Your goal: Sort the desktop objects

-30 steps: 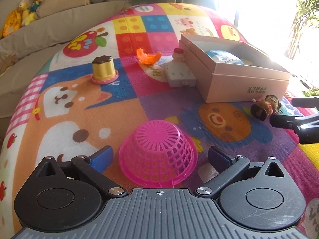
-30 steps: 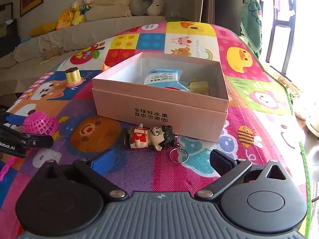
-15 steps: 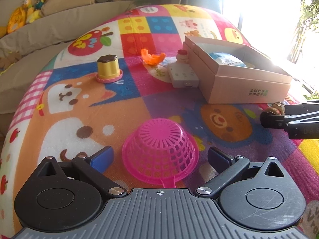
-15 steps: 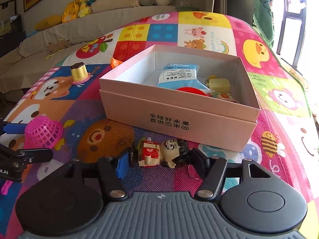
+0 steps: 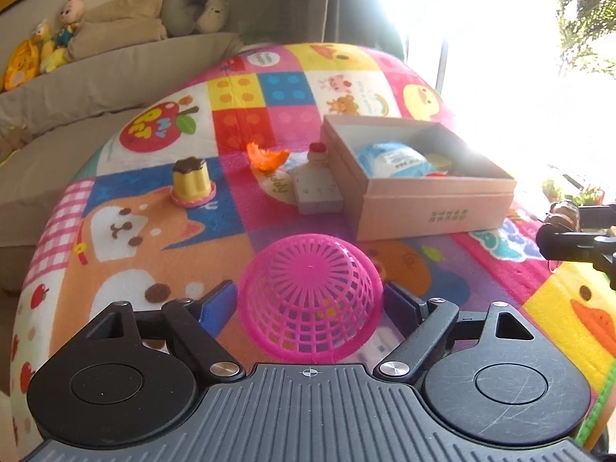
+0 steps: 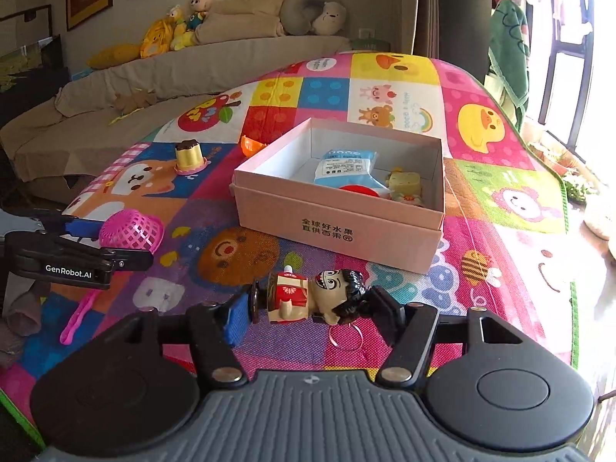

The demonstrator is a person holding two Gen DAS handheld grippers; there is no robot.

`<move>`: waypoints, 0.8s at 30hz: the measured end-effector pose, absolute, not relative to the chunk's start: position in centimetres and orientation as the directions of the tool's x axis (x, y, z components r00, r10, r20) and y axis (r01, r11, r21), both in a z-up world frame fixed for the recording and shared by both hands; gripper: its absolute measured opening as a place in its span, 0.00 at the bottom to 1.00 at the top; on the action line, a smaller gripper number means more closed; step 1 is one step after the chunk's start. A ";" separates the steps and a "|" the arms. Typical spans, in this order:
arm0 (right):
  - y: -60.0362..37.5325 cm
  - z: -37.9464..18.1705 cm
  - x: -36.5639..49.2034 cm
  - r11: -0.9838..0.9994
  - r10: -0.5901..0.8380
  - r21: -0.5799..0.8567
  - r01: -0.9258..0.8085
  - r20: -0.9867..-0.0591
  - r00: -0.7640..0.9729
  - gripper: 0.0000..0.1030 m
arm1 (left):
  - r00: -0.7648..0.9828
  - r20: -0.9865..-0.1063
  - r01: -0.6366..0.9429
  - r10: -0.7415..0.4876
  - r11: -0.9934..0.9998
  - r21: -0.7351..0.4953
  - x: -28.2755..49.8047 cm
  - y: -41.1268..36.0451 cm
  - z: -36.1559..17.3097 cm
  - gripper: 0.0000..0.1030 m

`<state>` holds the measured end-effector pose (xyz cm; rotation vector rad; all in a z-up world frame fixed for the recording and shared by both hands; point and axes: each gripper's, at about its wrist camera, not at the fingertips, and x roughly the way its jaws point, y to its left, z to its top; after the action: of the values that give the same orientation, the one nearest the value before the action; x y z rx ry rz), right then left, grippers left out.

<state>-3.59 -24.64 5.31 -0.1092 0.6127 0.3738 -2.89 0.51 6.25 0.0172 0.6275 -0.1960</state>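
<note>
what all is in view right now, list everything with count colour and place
box: 1, pink, open, mid mat
snack packet: 1, blue-white, inside box
cheese toy: 1, yellow, inside box
red item: 1, inside box, partly hidden
doll keychain: 1, red and tan, between right gripper fingers
basket: 1, pink, upside down, between left gripper fingers
pudding toy: 1, yellow, far left on mat
orange piece: 1, behind box
bottle toy: 1, white, beside box
play mat: 1, multicoloured
left gripper: around basket
right gripper: shut on doll keychain

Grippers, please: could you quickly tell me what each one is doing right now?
Left gripper: closed on the upside-down pink basket.
Right gripper: closed on the doll keychain.
</note>
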 end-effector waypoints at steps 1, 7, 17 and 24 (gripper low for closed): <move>-24.9 6.4 -3.9 0.929 0.312 0.009 -0.369 -0.555 0.771 0.62 | 0.807 -0.558 0.206 -0.193 0.978 -0.040 -3.0 0.2 7.5 0.85; -28.0 15.0 -3.7 0.952 0.290 0.003 -0.307 -0.342 0.894 0.62 | 0.896 -0.358 0.303 -0.263 0.951 0.060 0.0 -3.5 16.0 0.85; -30.8 14.5 1.4 0.974 0.224 0.038 -0.224 -0.324 0.919 0.62 | 0.828 -0.445 0.387 -0.342 0.922 0.012 15.2 -10.9 15.1 0.85; -31.5 11.4 4.7 0.978 0.208 0.071 -0.196 -0.386 0.899 0.62 | 0.725 -0.583 0.410 -0.367 0.910 -0.063 19.1 -12.4 9.1 0.92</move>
<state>4.69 -31.47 11.35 0.0306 0.4025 0.2090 19.15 -12.41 9.14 0.0717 0.6277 -0.4289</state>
